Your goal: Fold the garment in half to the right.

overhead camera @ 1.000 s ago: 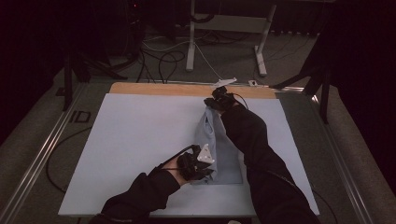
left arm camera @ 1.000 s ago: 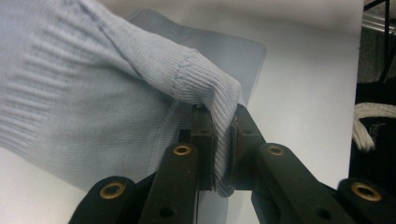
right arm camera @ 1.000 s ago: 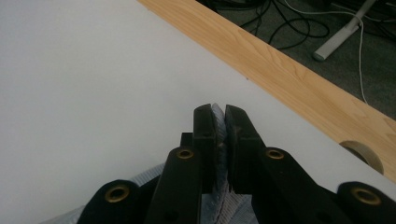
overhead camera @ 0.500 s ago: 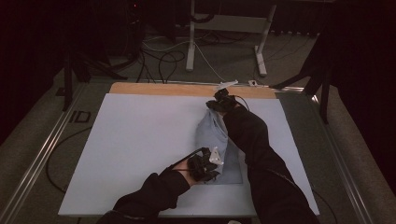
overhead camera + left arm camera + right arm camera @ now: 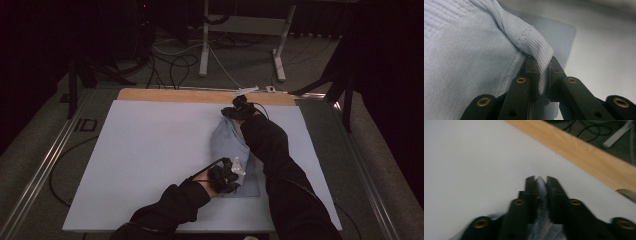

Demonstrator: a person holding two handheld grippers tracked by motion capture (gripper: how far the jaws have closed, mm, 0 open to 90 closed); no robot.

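- The cloth (image 5: 231,150) is a pale blue ribbed knit, lying on the right half of the white bench (image 5: 150,155), stretched from near the far wooden edge (image 5: 170,95) back toward me.
- I judge it light, soft and limp: it will sag and bunch wherever it is not held, and it won't slip much, since the ribbing gives the pads something to bite.
- Nothing fragile here, though a hard pull could drag the weave out of shape.
- My left gripper (image 5: 542,82) is pinched onto a thick hemmed edge of the cloth at the near end; the fold bulges out over the jaw tips.
- My right gripper (image 5: 539,195) is clamped on a thin ridge of the same cloth at the far end, close to the wooden edge.
- The best hold, as I see it, is at hems and corners, where the layers are doubled and the grip is least likely to pull free.
- Against half a second ago, my left gripper sits a touch farther right and nearer me, and the near part of the cloth looks flatter and wider.
- My right gripper has barely shifted at the far end, so the cloth seems drawn longer between the two.
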